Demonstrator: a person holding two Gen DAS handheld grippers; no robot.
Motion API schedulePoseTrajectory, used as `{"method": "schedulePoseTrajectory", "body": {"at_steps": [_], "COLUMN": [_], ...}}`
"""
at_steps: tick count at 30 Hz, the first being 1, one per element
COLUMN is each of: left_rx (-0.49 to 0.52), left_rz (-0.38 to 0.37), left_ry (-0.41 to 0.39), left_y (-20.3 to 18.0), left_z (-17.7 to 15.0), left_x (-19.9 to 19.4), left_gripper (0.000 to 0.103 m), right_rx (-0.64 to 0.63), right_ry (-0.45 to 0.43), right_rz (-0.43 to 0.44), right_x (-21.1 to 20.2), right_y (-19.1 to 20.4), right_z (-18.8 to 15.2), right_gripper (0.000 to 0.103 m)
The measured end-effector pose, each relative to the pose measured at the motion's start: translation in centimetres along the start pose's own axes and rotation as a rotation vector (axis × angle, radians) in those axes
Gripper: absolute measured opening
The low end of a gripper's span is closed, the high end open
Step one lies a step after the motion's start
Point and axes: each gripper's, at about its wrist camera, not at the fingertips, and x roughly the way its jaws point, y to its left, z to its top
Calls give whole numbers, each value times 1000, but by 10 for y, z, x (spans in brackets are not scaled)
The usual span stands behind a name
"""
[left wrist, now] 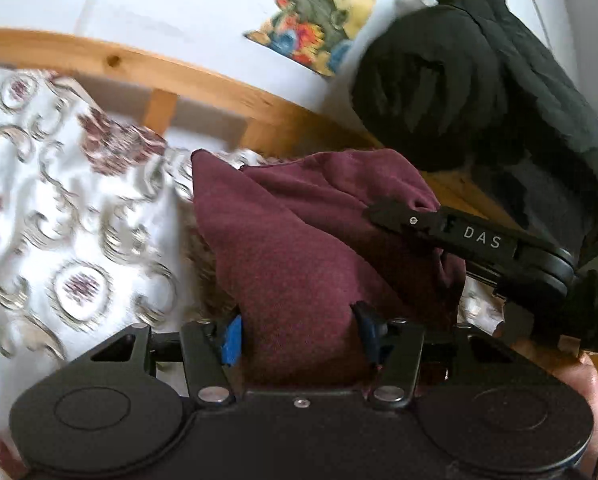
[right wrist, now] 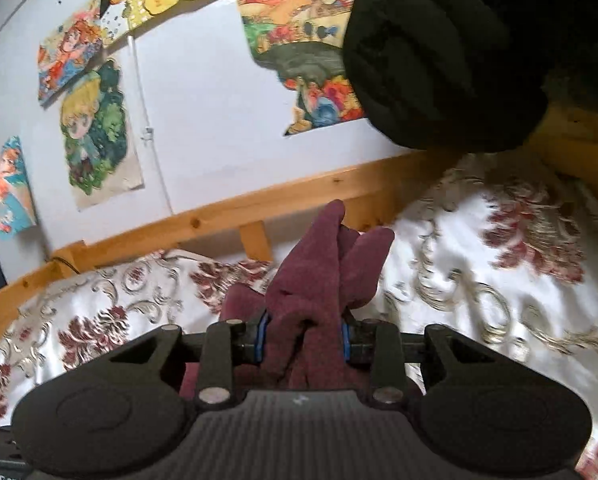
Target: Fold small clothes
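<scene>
A small maroon garment (left wrist: 283,248) hangs bunched between both grippers above a bed. My left gripper (left wrist: 299,334) is shut on a thick fold of it, its blue pads pressing the cloth from both sides. My right gripper (right wrist: 303,338) is shut on another bunch of the same maroon garment (right wrist: 319,276), which sticks up past the pads in two points. The right gripper also shows in the left wrist view (left wrist: 479,248), at the right, reaching into the cloth.
A white bedspread with maroon flowers (left wrist: 59,200) covers the bed (right wrist: 499,280). A wooden bed rail (left wrist: 179,76) runs along a white wall with cartoon posters (right wrist: 95,132). A black padded jacket (left wrist: 479,92) hangs at the upper right (right wrist: 459,48).
</scene>
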Motion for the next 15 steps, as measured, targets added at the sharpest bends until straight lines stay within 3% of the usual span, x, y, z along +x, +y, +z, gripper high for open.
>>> {"method": "schedulePoseTrajectory", "body": {"at_steps": [3, 8, 12, 15], "left_rx": [-8, -46, -91, -116], "left_rz": [64, 158, 162, 155], "left_ry": [20, 143, 179, 186], "left_y": [10, 26, 34, 38], "left_z": [2, -8, -11, -14], "left_x": [5, 25, 28, 24], "left_gripper": [58, 58, 60, 65], "right_rx": [4, 11, 63, 96], "right_ry": [57, 178, 210, 209], "right_rz": [10, -41, -76, -104], "right_x": [27, 56, 58, 53], "right_y": [2, -6, -24, -30], "right_z": [-10, -42, -53, -56], "right_gripper": [36, 37, 41, 52]}}
